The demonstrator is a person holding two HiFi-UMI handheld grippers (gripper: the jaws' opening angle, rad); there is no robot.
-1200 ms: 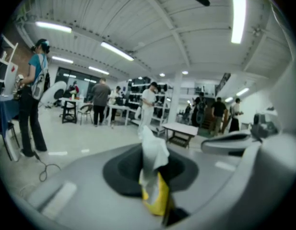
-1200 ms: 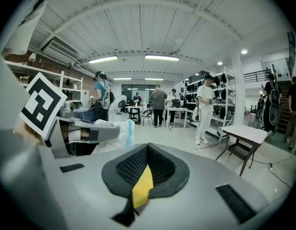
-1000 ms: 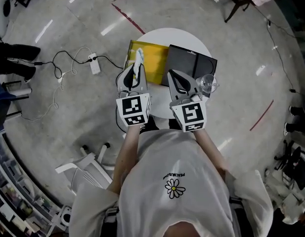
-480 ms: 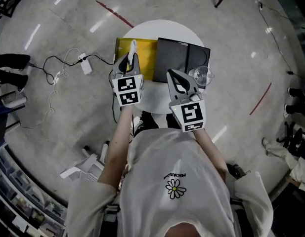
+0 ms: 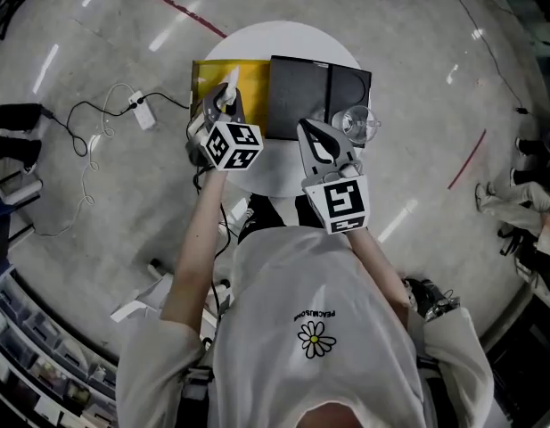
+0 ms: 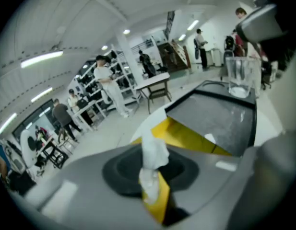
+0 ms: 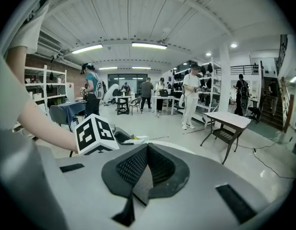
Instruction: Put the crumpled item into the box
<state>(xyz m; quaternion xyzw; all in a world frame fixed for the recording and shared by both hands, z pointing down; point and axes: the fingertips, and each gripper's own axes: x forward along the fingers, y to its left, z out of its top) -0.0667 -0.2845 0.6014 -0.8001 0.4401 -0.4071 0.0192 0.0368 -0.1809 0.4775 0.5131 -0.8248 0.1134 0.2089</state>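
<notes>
A white crumpled item sticks up from my left gripper, whose jaws are shut on it. In the left gripper view the crumpled item is pinched between the jaws, above the near edge of the open yellow box. The yellow box lies on the round white table, with its dark half to the right. My right gripper hovers over the table's front and points at the dark half. Its jaws are shut with nothing between them.
A clear glass stands at the dark half's right edge, close to the right gripper; the same glass shows in the left gripper view. A cable and power strip lie on the floor at left. People and tables stand farther off.
My left gripper has moved forward and to the left with the crumpled item, from the table's front to over the yellow box, and its cube has turned. The right gripper has stayed about where it was.
</notes>
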